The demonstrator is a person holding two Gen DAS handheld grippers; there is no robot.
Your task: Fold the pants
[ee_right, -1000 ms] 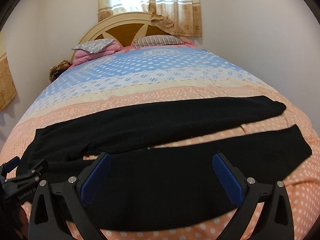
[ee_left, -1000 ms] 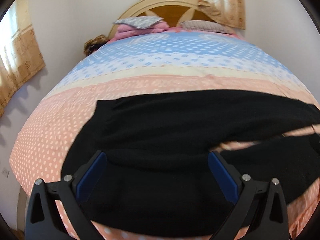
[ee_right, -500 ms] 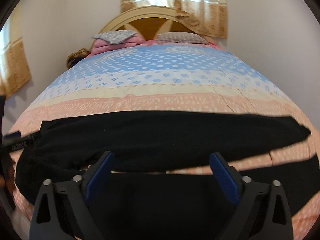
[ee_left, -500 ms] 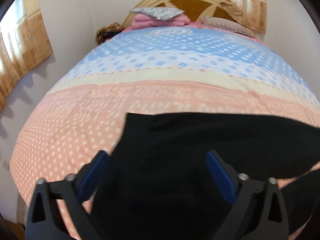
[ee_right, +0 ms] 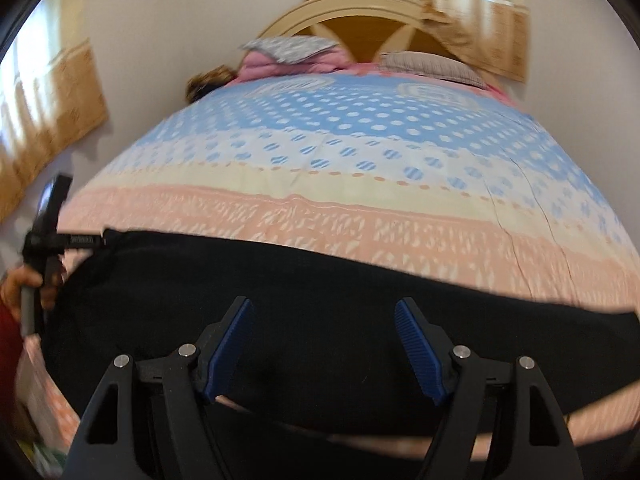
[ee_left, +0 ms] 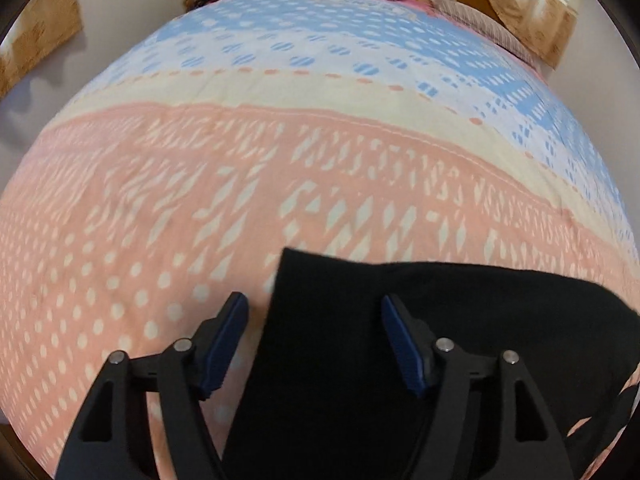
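Left gripper [ee_left: 314, 312]: jaws spread, nothing between the pads, poised over the waistband corner of the black pants [ee_left: 420, 340]. Right gripper [ee_right: 323, 316]: jaws likewise apart, above the pants' midsection. Pants: spread crosswise on the bedspread [ee_right: 360, 184], on its pink band.

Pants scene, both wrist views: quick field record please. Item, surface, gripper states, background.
item: black pants, spread across the near end of the bed
surface: bedspread, pink, cream and blue bands
left gripper: open, over the pants' corner edge
right gripper: open, above the pants
background: pillows, headboard, curtains
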